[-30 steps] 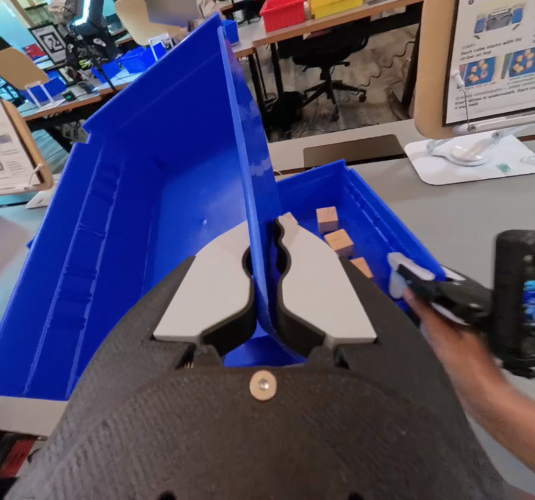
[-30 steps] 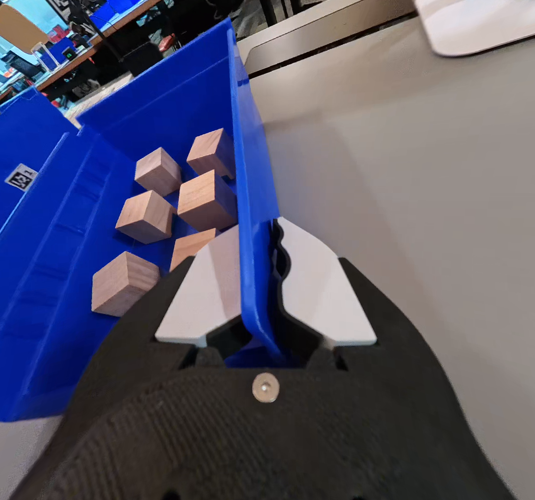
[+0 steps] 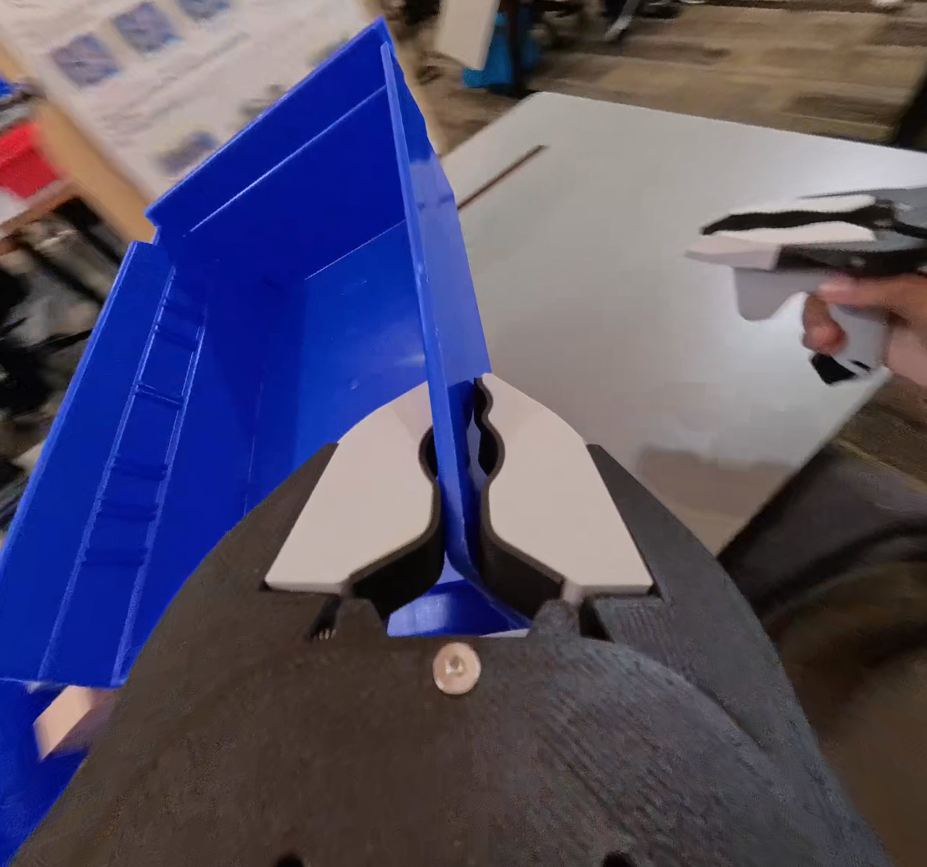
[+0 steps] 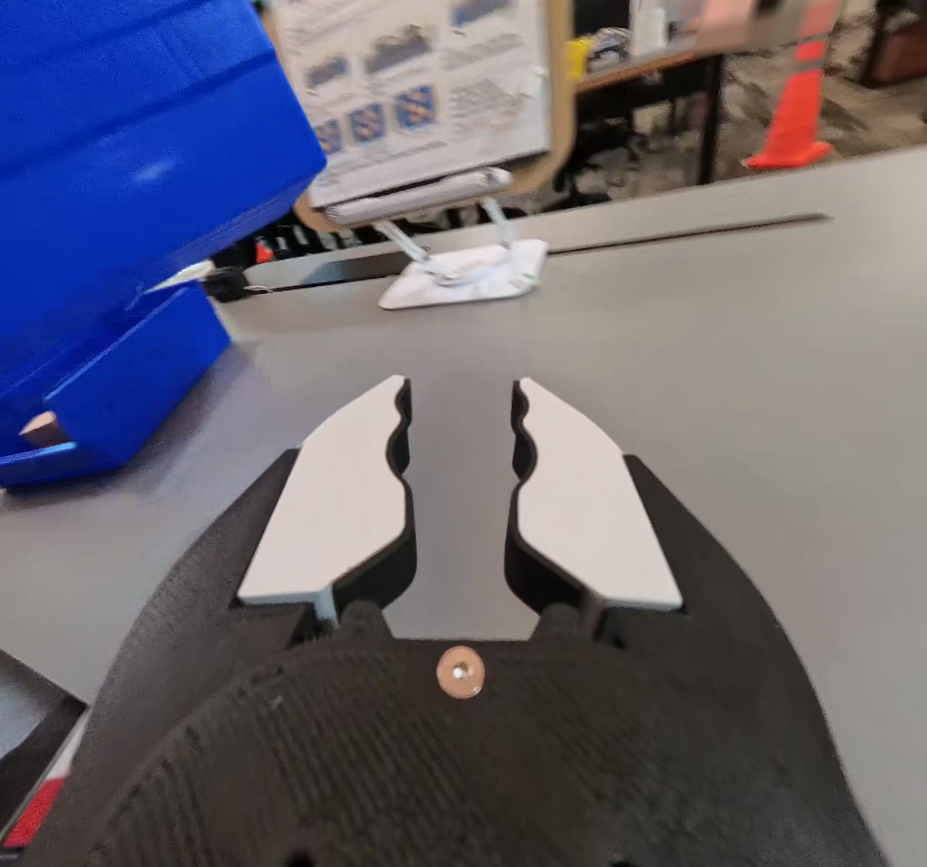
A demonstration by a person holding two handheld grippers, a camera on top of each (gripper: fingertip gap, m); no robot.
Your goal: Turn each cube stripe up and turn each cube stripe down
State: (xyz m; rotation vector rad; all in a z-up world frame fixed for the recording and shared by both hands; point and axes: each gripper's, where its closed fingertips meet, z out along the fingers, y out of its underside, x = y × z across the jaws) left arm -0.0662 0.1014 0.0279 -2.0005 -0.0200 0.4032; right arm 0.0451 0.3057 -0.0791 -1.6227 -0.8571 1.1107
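My left gripper [image 3: 454, 406] is shut on the side wall of an empty blue bin [image 3: 281, 341] and holds it tilted in the air. In the right wrist view this raised bin [image 4: 140, 115] hangs at the upper left, above a second blue bin [image 4: 135, 391] that rests on the grey table [image 4: 702, 341]. One wooden cube corner [image 4: 42, 429] shows in that lower bin; a blurred cube [image 3: 60, 722] shows at the lower left of the left wrist view. No stripe is visible. My right gripper [image 4: 461, 383] is open and empty over bare table, and it shows in the left wrist view [image 3: 702, 240] off to the right.
An instruction board [image 4: 416, 65] on a white stand [image 4: 466, 273] is at the table's far side. An orange cone [image 4: 792, 110] and desks stand beyond. The table's edge [image 3: 752, 516] runs close to my left gripper's right side.
My right gripper let go of the cube bin's wall, opened and pulled away to the right. My left gripper swung the empty bin up and across; both views are motion-blurred.
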